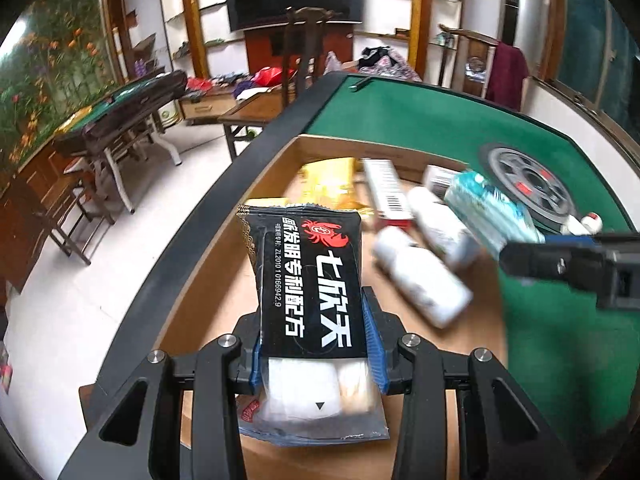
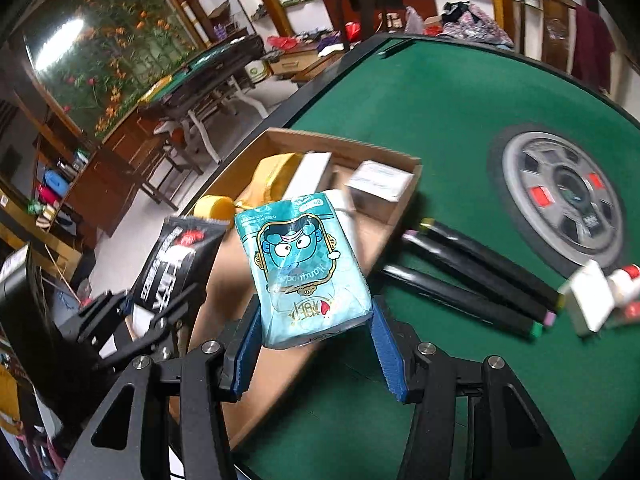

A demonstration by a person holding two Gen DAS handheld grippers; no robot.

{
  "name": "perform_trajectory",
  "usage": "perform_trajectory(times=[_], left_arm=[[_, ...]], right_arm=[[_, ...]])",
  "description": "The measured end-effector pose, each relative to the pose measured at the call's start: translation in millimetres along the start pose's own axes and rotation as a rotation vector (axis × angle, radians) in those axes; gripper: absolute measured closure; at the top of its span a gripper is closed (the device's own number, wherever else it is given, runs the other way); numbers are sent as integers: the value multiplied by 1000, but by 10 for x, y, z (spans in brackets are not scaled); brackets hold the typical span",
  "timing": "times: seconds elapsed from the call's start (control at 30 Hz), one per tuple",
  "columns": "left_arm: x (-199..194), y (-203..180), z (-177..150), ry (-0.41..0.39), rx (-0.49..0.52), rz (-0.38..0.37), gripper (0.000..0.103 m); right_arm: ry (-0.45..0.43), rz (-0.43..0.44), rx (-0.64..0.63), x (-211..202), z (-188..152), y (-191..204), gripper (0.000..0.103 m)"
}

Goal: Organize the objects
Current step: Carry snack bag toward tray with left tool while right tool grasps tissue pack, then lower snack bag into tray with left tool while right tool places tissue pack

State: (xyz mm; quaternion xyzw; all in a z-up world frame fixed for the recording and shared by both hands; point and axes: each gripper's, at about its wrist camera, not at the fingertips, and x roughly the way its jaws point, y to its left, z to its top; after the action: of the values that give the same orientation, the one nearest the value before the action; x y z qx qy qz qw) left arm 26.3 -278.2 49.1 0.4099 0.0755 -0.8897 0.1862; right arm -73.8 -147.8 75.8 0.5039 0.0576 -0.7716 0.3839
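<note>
The left gripper [image 1: 316,360] clamps a black foil snack packet with white lettering and a red crab [image 1: 308,276], low in the frame's centre, above the shallow brown cardboard tray [image 1: 208,280]; the right gripper [image 2: 314,344] grips a teal cartoon-printed tissue pack [image 2: 308,268] at mid-frame, over the tray's edge on the green felt table [image 2: 420,92]; two white bottles [image 1: 424,276] lie in the tray; black marker pens [image 2: 472,280] rest on the felt at the right.

black snack packet [image 1: 312,280]: "七欣天", "ZL2010 10166942.9" | teal tissue pack [image 2: 308,272]: print too blurred to read
</note>
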Motion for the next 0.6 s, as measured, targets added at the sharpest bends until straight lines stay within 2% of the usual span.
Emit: perform_trajectory(times=[0.2, 0.4, 0.6], left_arm=[[150, 256, 21, 20, -38, 17, 64], [295, 397, 30, 38, -75, -1, 64], [360, 443, 66, 36, -90, -21, 64]], right_arm=[[35, 32, -28, 239, 83, 287, 46], [76, 54, -52, 481, 58, 513, 46], [41, 40, -57, 520, 72, 588, 46]])
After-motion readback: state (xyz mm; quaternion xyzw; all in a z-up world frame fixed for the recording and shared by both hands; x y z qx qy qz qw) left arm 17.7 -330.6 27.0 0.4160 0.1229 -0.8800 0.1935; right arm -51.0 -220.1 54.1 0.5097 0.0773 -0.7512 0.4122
